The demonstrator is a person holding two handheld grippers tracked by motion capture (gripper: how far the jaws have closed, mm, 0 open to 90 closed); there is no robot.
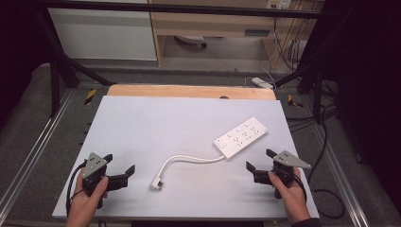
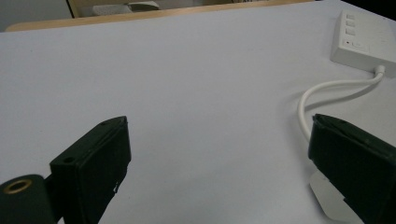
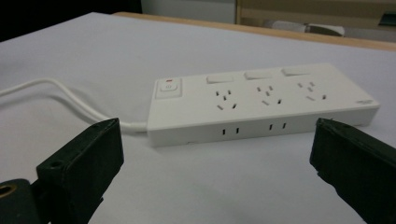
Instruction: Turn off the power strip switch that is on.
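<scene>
White table (image 1: 142, 132) carries an unbranded white power strip (image 1: 241, 137).

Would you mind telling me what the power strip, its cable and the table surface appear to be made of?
Power strip: likely hard white plastic, smooth with a slight sheen, moulded edges and sockets. Cable: probably rubber or PVC sheathing, white, bending in soft curves. Table: a matte pale sheet, perhaps laminate or paper, over wood showing along the far edge.

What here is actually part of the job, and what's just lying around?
Part of the job:
- white power strip
- its cable and plug
- left gripper and right gripper, both open, holding nothing

Just lying about:
- small white box on the floor beyond the table
- loose wires behind
</scene>
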